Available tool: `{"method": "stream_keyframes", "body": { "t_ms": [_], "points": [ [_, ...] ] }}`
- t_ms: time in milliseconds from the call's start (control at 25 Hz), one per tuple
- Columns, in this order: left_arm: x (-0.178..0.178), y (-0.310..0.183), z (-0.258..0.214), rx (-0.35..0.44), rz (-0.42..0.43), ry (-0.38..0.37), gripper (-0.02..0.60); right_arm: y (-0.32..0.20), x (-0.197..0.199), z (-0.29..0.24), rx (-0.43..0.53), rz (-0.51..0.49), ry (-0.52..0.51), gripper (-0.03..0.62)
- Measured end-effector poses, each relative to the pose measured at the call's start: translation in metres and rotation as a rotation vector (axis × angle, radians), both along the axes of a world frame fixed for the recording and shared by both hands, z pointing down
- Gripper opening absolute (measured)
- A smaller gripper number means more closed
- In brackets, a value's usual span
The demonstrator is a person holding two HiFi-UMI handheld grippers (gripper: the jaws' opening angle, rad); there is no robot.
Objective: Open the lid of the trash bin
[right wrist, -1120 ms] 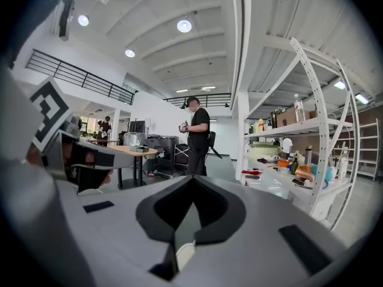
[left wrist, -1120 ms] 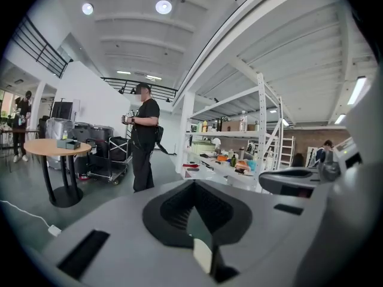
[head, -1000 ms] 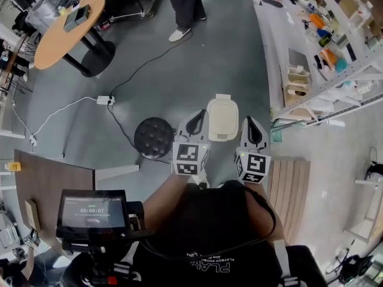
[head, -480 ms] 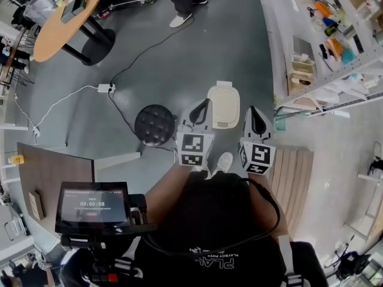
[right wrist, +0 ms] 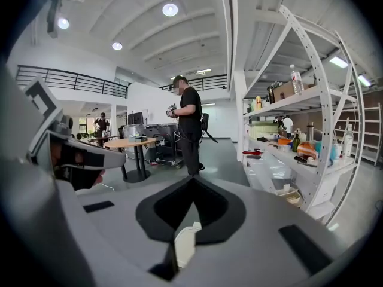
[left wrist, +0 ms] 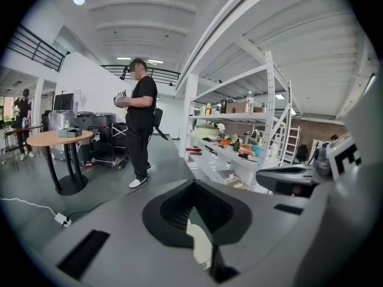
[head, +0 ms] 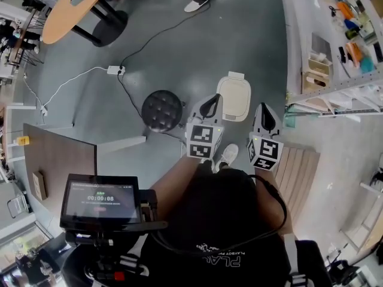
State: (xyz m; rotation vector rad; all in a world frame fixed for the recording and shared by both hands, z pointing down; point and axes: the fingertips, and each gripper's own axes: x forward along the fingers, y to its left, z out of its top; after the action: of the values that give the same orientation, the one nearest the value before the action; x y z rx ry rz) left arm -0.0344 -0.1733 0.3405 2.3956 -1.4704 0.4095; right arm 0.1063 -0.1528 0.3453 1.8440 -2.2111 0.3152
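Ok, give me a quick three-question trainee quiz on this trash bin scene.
1. True or false: the cream plastic trash bin already stands open.
2. What stands left of the bin in the head view? A) a black round padded stool B) a red bucket C) a blue crate
3. Fill in: the left claw and the right claw each grip ___.

Key: 1 false; 2 A; 3 nothing.

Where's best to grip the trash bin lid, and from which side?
Likely the near rim of the lid, approached from the person's side: it lies flat and closed, and the small tab on its far edge looks like a hinge.
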Motion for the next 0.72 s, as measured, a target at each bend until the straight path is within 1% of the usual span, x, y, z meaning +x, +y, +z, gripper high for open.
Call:
{"method": "stream_keyframes", "body": {
  "t_ms": [360,520,720],
  "points": [
    [0.007,-0.008,0.044,-0.086,0.005,-0.018,-0.003,-0.015,-0.012,0.039,-0.089,-0.064,-0.025,0.003],
    [0.007,-0.014,0.07,-0.131,0.007,-0.031,-0.003,-0.022,-0.019,0.066,-0.149,-0.086,-0.033,0.003],
    [0.008,-0.016,0.107,-0.186,0.005,-0.05,-0.003,-0.017,-0.025,0.104,-0.231,-0.104,-0.065,0.003]
  ]
}}
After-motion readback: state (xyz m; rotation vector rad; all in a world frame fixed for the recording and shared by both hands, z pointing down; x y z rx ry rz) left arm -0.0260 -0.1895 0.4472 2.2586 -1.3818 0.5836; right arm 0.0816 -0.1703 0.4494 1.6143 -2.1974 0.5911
